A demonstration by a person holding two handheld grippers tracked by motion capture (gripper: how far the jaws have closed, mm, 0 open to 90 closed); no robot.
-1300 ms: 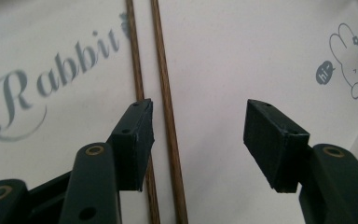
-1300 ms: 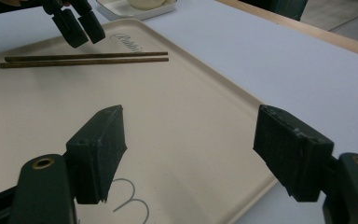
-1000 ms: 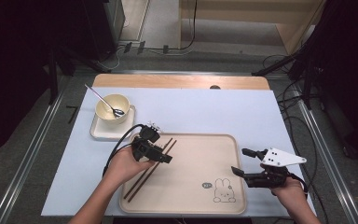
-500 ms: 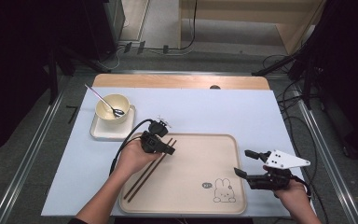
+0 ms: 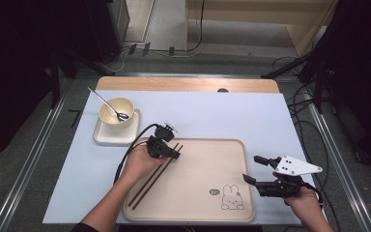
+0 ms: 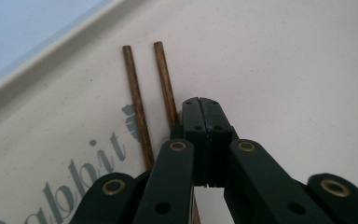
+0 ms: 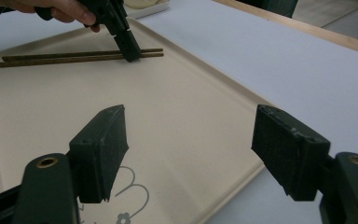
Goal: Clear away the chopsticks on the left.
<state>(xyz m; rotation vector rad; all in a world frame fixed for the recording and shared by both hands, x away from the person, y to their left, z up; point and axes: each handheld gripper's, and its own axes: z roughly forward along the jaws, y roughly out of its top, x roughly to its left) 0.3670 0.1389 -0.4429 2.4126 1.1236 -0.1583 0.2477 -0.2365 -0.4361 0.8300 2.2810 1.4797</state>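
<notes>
Inspection, left to right across the high view.

**Upper left:** a cream bowl (image 5: 116,112) with a spoon (image 5: 107,104) in it stands on a small square plate (image 5: 102,137), on the pale blue surface (image 5: 222,111). It is well apart from my work.

**Left of centre:** my left gripper (image 5: 174,154) is down at the upper left corner of the beige tray (image 5: 198,208).
- Its jaws are closed, face against face. In the left gripper view I see no gap and nothing between them.
- The tip sits at the far end of the chopsticks (image 5: 154,175).
- The nearer stick runs under the side of the jaws rather than between the pads.

**Task item:** both chopsticks lie flat and side by side on the tray. They run diagonally from its upper left corner towards its lower left edge. In the left gripper view (image 6: 137,98) their ends are level and just apart.

**Lower right:** my right gripper (image 5: 251,168) hangs over the tray's right edge, near the rabbit print (image 5: 232,197). Its jaws stand wide apart and hold nothing.

**Progress, in my judgement:**
- Done: the left gripper has reached the sticks and is touching them.
- Not done: no grip is secured. The jaws appear to have met beside the sticks, and neither stick is off the tray.
- Still to do: the lift, and any placing.
</notes>
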